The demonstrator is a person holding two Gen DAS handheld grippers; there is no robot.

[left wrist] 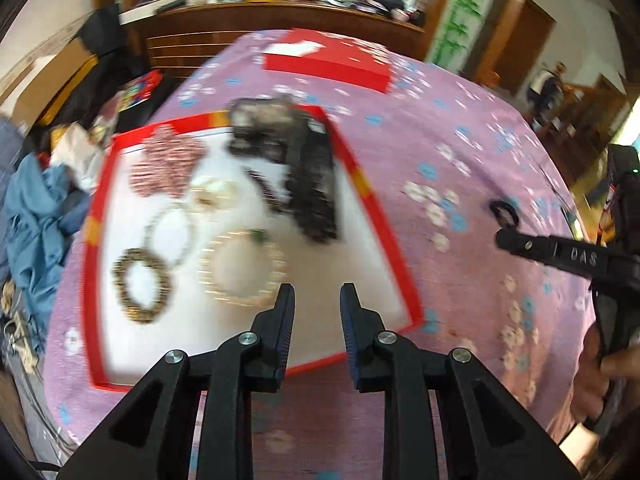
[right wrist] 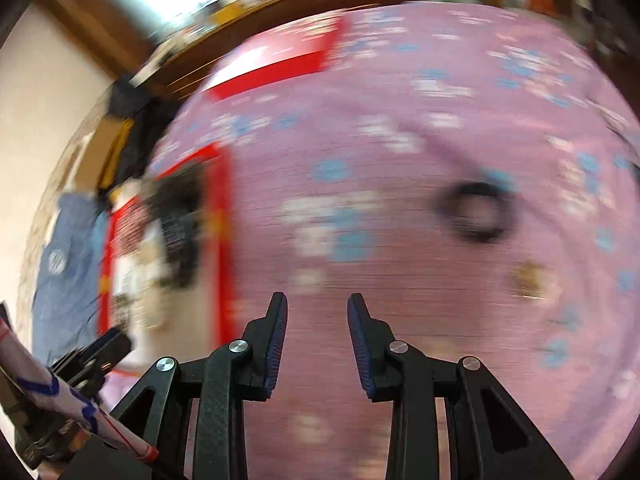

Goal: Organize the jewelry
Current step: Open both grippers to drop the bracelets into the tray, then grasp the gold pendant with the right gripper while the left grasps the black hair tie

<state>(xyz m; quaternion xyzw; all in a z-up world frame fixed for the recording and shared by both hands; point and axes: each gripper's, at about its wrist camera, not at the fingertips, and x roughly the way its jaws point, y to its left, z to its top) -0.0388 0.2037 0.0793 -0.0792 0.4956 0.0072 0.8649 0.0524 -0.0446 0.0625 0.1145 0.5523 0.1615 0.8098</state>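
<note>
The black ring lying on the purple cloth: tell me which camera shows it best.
The right wrist view. There the black ring lies large and unobstructed on the purple cloth, though smeared by motion blur. The left wrist view shows it small near the right edge, just beyond the right gripper's finger.

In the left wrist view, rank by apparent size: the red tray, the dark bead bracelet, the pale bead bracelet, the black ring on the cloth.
1. Red tray
2. Pale bead bracelet
3. Dark bead bracelet
4. Black ring, though farther off and blurred
</note>
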